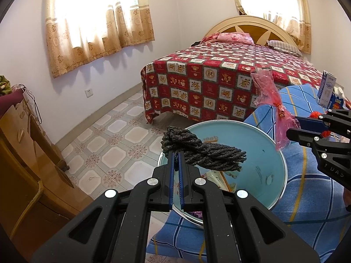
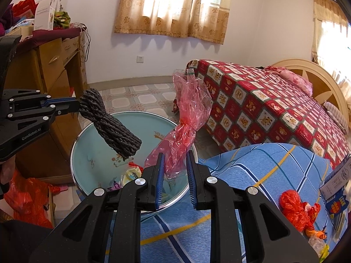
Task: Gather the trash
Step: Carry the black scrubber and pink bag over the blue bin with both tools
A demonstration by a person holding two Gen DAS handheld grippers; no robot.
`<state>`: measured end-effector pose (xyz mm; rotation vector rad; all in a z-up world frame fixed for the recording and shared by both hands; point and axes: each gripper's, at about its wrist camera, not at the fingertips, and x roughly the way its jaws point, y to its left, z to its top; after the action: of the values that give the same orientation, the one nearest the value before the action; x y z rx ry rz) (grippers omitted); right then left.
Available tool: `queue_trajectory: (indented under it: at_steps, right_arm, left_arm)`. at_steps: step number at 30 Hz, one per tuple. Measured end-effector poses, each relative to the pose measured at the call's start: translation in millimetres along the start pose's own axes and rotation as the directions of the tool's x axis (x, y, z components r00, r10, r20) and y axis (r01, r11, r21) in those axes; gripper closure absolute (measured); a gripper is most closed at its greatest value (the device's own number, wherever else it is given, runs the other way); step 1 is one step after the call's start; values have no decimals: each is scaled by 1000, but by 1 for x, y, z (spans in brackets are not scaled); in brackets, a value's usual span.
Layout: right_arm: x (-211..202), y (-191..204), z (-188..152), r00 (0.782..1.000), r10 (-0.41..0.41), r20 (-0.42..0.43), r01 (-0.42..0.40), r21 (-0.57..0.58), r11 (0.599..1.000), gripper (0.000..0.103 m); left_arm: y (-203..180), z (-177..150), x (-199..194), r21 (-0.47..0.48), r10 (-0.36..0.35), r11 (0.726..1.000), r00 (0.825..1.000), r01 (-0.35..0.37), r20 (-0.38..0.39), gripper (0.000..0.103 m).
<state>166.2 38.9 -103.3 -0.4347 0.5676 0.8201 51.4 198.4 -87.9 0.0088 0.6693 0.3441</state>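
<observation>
the left gripper has its jaws clamped on a dark grey bundle of twisted rope, held above the light blue round metal-rimmed bin. the right gripper jaws pinch a crumpled pink plastic bag just beside the bin's rim, over the blue plaid cloth.

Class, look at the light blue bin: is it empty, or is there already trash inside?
Not empty. Crumpled wrappers lie at the bottom of the bin.
</observation>
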Motion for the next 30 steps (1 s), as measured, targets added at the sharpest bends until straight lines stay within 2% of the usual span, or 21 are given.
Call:
queue_trajectory:
  at_steps: [30]
  right_arm:
    - [0, 8, 0, 1000, 4, 0, -4, -16, 1000, 82]
  left_arm:
    - [-4, 0, 1, 1, -7, 1000, 1000, 7, -3, 99]
